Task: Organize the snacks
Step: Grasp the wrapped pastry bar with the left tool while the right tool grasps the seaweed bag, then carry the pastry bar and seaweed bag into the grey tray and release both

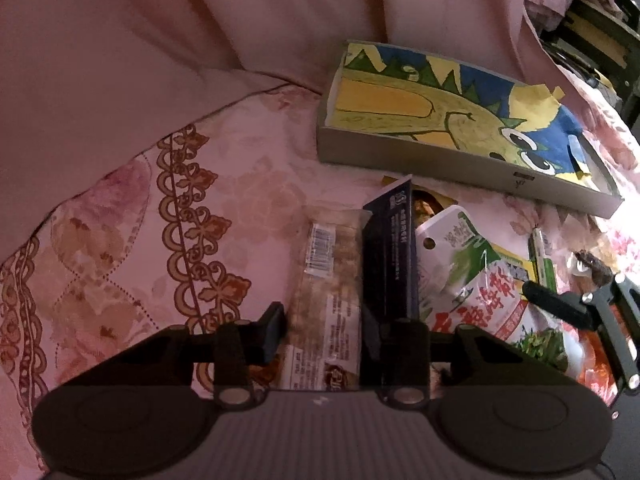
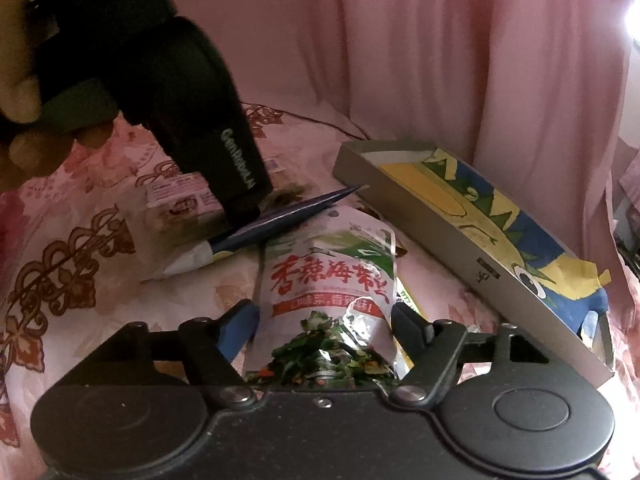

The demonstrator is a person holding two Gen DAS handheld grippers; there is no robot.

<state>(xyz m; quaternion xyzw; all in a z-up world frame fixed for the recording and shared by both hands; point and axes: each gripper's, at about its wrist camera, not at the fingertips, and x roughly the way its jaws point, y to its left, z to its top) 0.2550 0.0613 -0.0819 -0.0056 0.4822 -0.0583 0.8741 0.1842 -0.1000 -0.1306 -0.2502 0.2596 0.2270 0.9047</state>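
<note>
Snack packs lie on a pink floral bedsheet. My left gripper [image 1: 322, 330] is open around a clear pack of brown snacks [image 1: 326, 280]; a dark blue pack [image 1: 394, 248] stands on edge against its right finger. My right gripper [image 2: 324, 326] is open with its fingers on both sides of a white and green seaweed pack [image 2: 326, 280], which also shows in the left wrist view [image 1: 480, 280]. The dark blue pack [image 2: 280, 220] lies behind it, under the left gripper's body [image 2: 192, 100]. The grey tray [image 1: 440, 160] with a dinosaur drawing sits beyond the packs.
The tray [image 2: 420, 236] runs along the right in the right wrist view. Pink curtain [image 2: 400, 60] hangs behind the bed. More packs [image 1: 544, 256] lie to the right of the seaweed pack. A dark rack [image 1: 600, 32] stands at the far right.
</note>
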